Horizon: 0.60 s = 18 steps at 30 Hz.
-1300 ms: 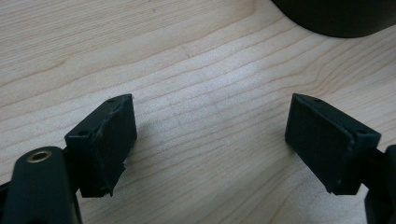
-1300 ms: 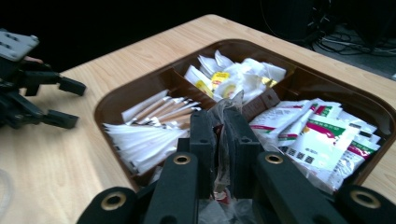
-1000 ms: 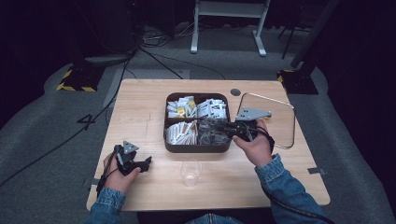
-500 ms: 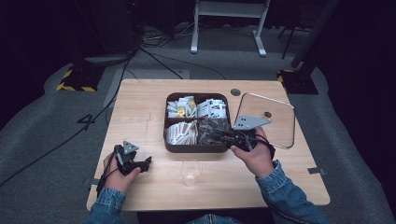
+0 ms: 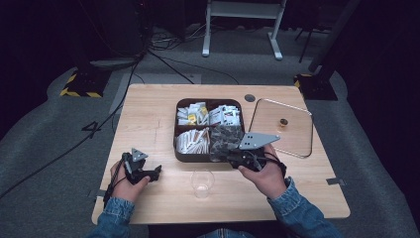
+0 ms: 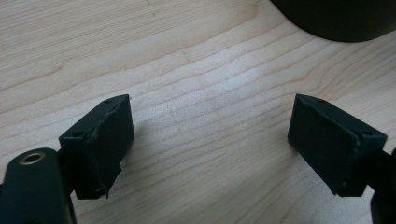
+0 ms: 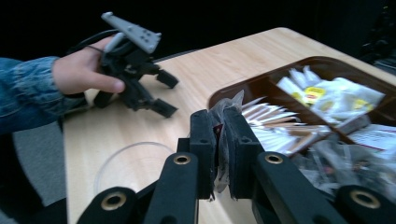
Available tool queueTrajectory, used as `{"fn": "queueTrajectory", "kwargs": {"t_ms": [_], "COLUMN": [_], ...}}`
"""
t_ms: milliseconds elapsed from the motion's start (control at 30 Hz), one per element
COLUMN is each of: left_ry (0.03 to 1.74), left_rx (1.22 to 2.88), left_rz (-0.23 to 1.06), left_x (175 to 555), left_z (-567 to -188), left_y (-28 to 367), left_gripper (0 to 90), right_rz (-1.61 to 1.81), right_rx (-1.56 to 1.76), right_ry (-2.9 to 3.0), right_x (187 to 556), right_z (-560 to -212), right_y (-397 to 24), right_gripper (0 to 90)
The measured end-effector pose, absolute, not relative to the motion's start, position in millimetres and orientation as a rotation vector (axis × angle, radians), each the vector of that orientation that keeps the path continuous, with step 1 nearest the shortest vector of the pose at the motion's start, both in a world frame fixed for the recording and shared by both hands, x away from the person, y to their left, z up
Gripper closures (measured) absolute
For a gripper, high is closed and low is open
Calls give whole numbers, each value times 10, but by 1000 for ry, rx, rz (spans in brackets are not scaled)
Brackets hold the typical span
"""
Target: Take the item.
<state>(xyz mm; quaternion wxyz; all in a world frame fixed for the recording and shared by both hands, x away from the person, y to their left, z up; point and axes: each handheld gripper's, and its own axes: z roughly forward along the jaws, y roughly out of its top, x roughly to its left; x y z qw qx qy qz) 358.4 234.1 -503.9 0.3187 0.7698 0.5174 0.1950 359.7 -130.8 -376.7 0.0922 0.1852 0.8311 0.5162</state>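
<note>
A brown four-compartment tray [image 5: 176,148] of sachets and stick packets stands mid-table. My right gripper [image 7: 220,126] is shut on a crinkly clear-wrapped sachet [image 7: 224,105], which pokes up between the pads. In the high view the right gripper [image 5: 221,156] hovers at the tray's near edge, beside the compartment of dark sachets [image 5: 225,138]. A clear glass cup [image 5: 202,183] stands just in front, its rim [image 7: 128,151] below the jaws. My left gripper [image 6: 215,135] rests on the table at the front left [image 5: 154,172]; its jaws have just been opening, with only bare wood between them.
A glass lid [image 5: 282,126] with a small knob lies on the table right of the tray. The tray's dark corner [image 6: 336,18] lies ahead of the left gripper. Bare wood stretches along the table's left and front right. Cables and a stand are on the floor beyond.
My right gripper has drawn back from over the tray toward its near edge and slightly left, with the sachet in it. The left hand has stayed in place.
</note>
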Motion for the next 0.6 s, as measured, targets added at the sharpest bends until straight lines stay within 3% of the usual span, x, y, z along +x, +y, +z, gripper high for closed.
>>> {"fn": "queueTrajectory", "kwargs": {"t_ms": [600], "left_ry": [1357], "left_rx": [2031], "left_rz": [515], "left_x": [3611], "left_z": [-5038], "left_y": [2333], "left_gripper": [147], "right_rz": [1530], "right_rx": [402], "right_ry": [2619], "right_x": [3363], "right_z": [-3894], "right_y": [-1076], "right_gripper": [836]}}
